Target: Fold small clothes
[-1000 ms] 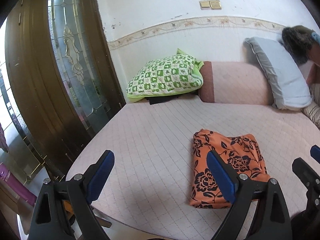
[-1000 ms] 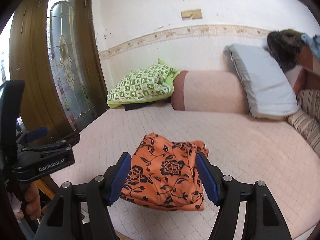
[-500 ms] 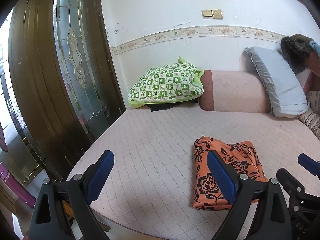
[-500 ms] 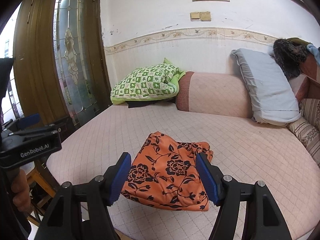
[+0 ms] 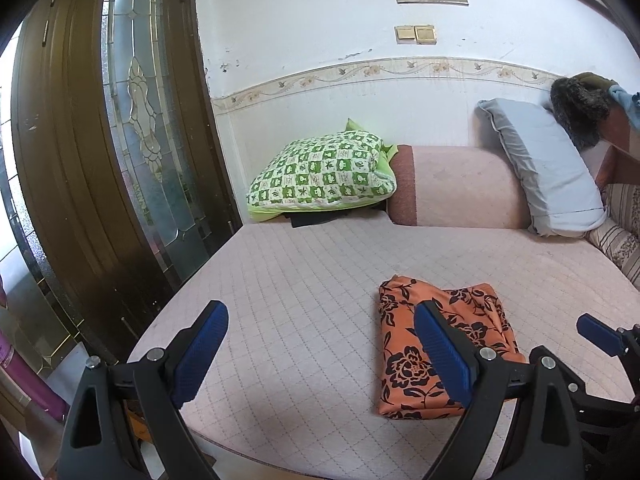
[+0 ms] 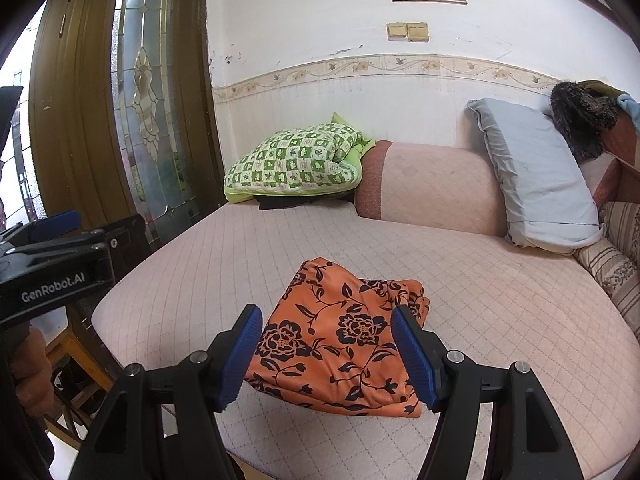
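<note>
- Orange floral garment (image 6: 340, 336), black flower print, folded to a compact rectangle, lies flat on the pink quilted mattress (image 6: 500, 300), lower centre of frame.
- Only the right wrist view shows a hand (image 6: 34, 364) at lower left, holding the left gripper (image 5: 320, 356).
- Left gripper: released, empty, above the mattress left of the garment.
- Right gripper (image 6: 334, 356): released, jaws straddle the garment's near edge, pads apart from the cloth.

"GenRobot.AI" (white lettering) stands on the left gripper (image 6: 54, 236).

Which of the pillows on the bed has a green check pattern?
The green checked pillow by the door; the grey pillow is plain, the bolster pink.
</note>
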Tool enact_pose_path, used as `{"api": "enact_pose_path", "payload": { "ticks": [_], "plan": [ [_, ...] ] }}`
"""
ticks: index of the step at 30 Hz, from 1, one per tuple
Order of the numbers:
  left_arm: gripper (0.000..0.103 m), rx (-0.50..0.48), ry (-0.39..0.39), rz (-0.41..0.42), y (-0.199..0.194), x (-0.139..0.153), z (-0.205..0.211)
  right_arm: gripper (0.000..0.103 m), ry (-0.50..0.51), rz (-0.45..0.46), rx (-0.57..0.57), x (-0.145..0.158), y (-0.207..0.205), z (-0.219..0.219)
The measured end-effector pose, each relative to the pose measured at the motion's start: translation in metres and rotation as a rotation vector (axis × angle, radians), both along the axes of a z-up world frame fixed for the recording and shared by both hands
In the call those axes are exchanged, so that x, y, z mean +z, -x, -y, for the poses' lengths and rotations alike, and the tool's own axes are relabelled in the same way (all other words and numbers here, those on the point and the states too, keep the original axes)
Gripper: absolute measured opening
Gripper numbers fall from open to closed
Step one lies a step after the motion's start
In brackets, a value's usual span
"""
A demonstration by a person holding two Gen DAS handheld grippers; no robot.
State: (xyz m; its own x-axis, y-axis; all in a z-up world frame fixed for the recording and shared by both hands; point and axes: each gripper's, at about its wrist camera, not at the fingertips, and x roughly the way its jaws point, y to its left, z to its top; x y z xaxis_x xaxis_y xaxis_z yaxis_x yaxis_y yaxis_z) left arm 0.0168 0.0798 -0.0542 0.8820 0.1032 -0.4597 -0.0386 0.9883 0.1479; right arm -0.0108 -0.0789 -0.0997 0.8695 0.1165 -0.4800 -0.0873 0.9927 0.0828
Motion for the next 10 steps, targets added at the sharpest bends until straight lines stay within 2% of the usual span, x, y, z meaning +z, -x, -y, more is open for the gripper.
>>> {"api": "enact_pose_path", "payload": {
  "ticks": [10],
  "plan": [
    [0.094, -0.035, 0.010, -0.025, -0.016, -0.006, 0.002, 0.070, -0.001, -0.027, 0.019, -0.006, -0.015, -0.006]
  ]
}}
